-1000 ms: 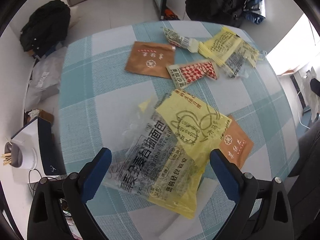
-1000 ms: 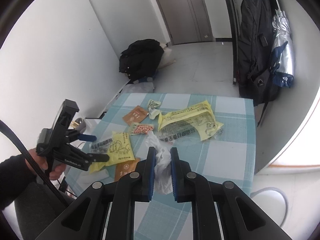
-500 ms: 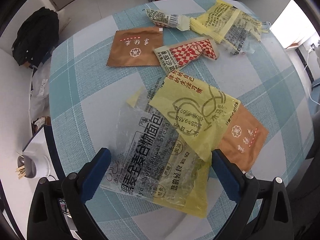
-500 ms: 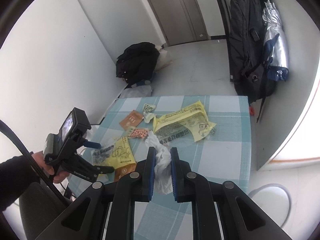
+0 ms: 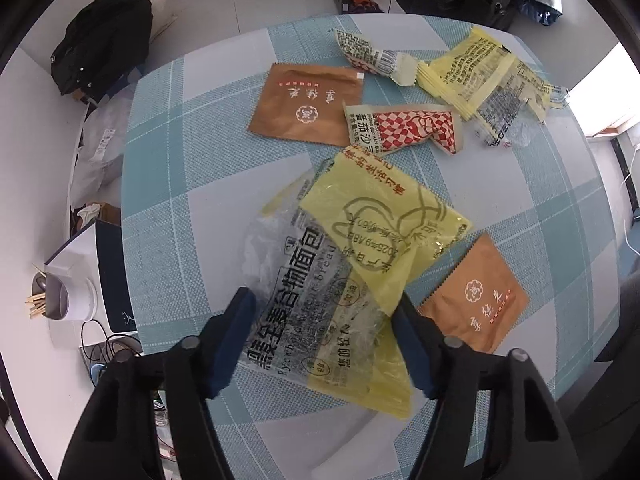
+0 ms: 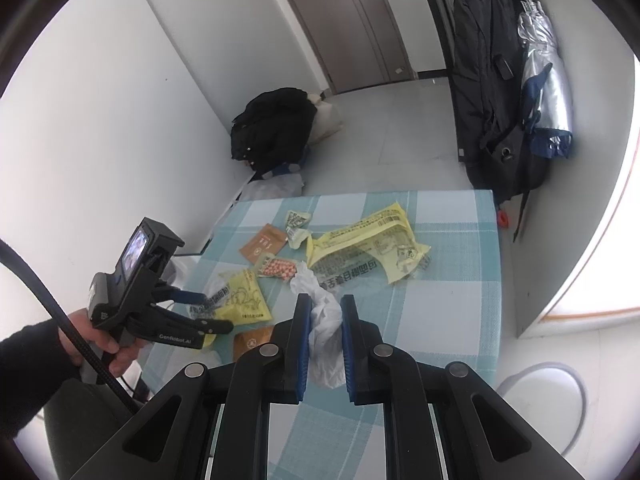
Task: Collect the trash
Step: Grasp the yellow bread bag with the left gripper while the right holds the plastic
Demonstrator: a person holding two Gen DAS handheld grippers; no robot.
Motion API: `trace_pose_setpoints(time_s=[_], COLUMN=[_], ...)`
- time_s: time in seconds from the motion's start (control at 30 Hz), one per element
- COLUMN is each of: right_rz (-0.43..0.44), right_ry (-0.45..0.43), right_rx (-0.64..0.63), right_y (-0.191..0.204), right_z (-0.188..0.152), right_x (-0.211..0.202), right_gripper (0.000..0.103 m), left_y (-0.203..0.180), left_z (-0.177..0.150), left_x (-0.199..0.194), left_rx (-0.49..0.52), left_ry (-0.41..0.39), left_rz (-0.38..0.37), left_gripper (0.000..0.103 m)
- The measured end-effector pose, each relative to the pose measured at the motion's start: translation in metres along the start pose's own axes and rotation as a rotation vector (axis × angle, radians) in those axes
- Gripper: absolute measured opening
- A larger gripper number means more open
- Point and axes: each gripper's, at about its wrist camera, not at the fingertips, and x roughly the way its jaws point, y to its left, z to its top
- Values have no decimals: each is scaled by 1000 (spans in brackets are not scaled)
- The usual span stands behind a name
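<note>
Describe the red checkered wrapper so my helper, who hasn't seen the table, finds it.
On the blue-checked tablecloth, look beside the far brown sachet. The red checkered wrapper lies flat there, the only piece with a red-and-white checkerboard print.

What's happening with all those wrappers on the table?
A person is tidying up trash with a gripper in each hand. The right gripper is shut on a crumpled white plastic bag, held above the checked table. The left gripper is open, its fingers either side of a clear bread bag lying under a yellow wrapper. Two brown packets and other wrappers lie on the table.
</note>
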Motion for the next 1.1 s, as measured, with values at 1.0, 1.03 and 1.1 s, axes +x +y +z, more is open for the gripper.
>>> trace_pose_setpoints(time_s=[1.0, 1.03, 1.1], right_rz=[-64, -65, -58], right_ry=[-8, -25, -53], right_rx=[-35, -30, -26], right_y=[8, 8, 11], right_z=[-13, -11, -8], right_x=[0, -4, -13], right_gripper=[13, 13, 13], left_y=[29, 26, 22], left_z=[-21, -22, -25], left_x=[-59, -66, -79], left_rx=[-245, -231, -206], left_ry=[-259, -278, -325], left_rz=[30, 49, 54], left_gripper=[24, 24, 24])
